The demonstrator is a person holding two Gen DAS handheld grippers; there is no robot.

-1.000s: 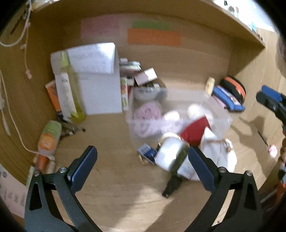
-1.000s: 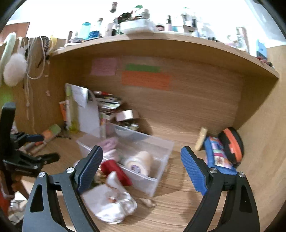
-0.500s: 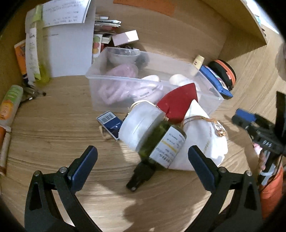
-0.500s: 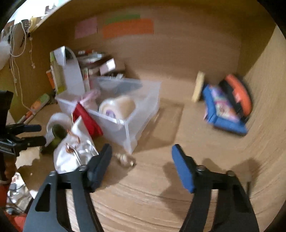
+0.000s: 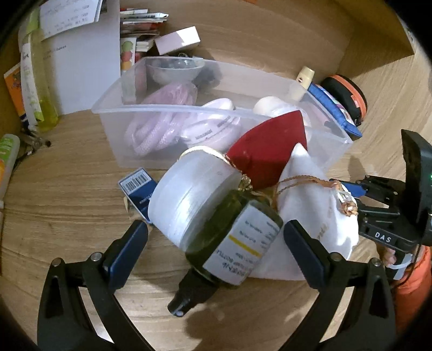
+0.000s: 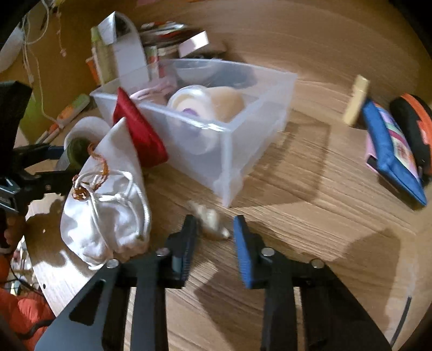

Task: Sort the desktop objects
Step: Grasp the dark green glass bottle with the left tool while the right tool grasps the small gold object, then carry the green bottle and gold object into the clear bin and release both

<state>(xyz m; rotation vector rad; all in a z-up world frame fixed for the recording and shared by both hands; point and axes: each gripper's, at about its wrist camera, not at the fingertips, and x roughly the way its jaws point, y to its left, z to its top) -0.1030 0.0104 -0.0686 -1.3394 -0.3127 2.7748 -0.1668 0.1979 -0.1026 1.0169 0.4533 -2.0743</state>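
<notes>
The wooden desk [image 5: 67,194] has a wooden wall [image 5: 270,35] at the back. A white paper bag [image 5: 83,64] stands in the back left corner. A tall yellow-green bottle [image 5: 40,89] stands just beside it. Next to the bag is a pile of little books [image 5: 140,24], and a pink box [image 5: 178,40] leans on them. A green and orange tube [image 5: 6,154] lies at the far left. On the right, a cream stick [image 5: 303,79], a blue pouch [image 5: 334,110] and a round orange and black case [image 5: 348,93] sit close together. Thin white cords [image 6: 35,67] hang on the left.
</notes>
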